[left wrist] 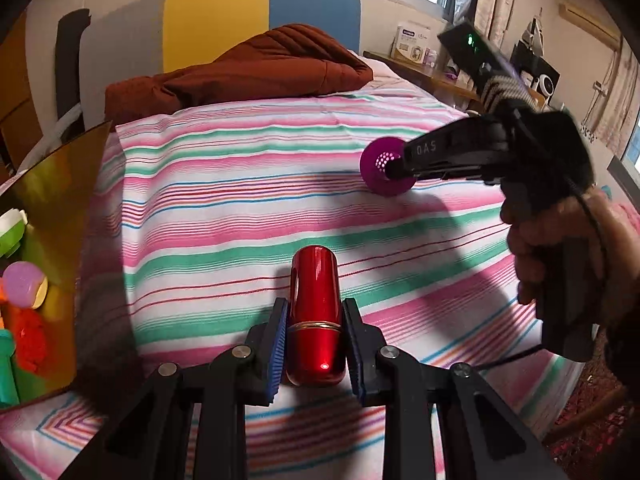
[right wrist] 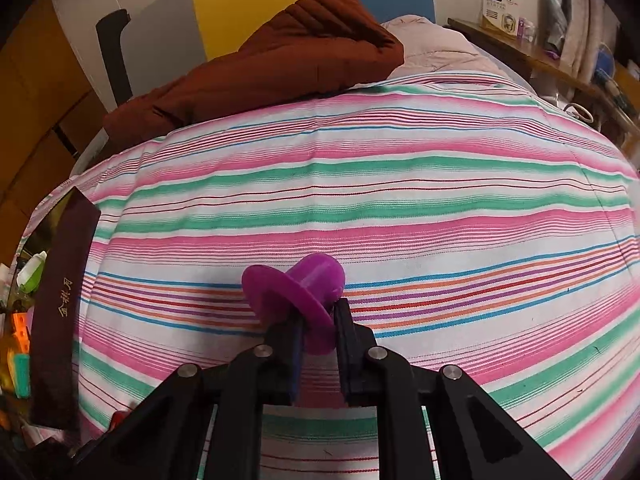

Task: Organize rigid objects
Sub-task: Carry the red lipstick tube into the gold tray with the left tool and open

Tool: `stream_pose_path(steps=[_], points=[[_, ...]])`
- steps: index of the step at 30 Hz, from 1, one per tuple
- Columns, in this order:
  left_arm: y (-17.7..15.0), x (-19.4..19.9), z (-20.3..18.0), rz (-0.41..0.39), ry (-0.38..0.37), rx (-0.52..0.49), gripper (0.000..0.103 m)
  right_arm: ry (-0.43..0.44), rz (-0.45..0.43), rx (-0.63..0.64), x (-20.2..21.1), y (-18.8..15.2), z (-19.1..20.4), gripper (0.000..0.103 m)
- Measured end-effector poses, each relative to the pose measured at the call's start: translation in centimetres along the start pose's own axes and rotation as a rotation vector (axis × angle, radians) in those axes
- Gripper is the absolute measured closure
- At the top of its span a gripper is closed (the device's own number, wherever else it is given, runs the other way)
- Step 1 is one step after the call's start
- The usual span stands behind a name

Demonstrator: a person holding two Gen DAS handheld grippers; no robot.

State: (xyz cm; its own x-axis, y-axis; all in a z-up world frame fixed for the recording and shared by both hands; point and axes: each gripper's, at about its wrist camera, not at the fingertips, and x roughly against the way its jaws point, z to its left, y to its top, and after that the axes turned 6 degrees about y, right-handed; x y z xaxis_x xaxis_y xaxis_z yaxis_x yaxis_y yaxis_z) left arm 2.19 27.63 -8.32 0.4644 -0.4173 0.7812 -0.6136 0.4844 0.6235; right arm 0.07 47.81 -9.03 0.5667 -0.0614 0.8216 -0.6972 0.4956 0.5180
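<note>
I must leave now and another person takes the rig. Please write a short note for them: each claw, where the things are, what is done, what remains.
Left claw: shut on the red lipstick-shaped case, above the striped bedsheet.
Right claw: shut on the brim of the purple hat-shaped piece, also above the sheet.
Box: open at the left edge of the bed, with several colourful toys already inside.
Done: some things are in the box.
Left: probably put both held things into the box.

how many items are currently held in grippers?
2: red cylinder in the left gripper, purple flanged piece in the right gripper. Box contents not counted.
</note>
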Motion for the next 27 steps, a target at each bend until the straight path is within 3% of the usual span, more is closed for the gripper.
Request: stream_pose_path(steps=[4, 14, 27], points=[[0.1, 1.7, -0.1, -0.03, 0.014, -0.01, 0.077, 0.039, 0.01, -0.036, -0.2, 0.2, -0.8, 0.088], [1.2, 6.8, 1.4, -0.114, 0.049, -0.001, 0.077, 0.018, 0.007, -0.005, -0.4, 0.0, -0.6, 0.088], [0.6, 10.3, 5.7, -0.151, 0.115, 0.07, 0.077, 0.041, 0.009, -0.036, -0.6, 0.2, -1.3, 0.087]])
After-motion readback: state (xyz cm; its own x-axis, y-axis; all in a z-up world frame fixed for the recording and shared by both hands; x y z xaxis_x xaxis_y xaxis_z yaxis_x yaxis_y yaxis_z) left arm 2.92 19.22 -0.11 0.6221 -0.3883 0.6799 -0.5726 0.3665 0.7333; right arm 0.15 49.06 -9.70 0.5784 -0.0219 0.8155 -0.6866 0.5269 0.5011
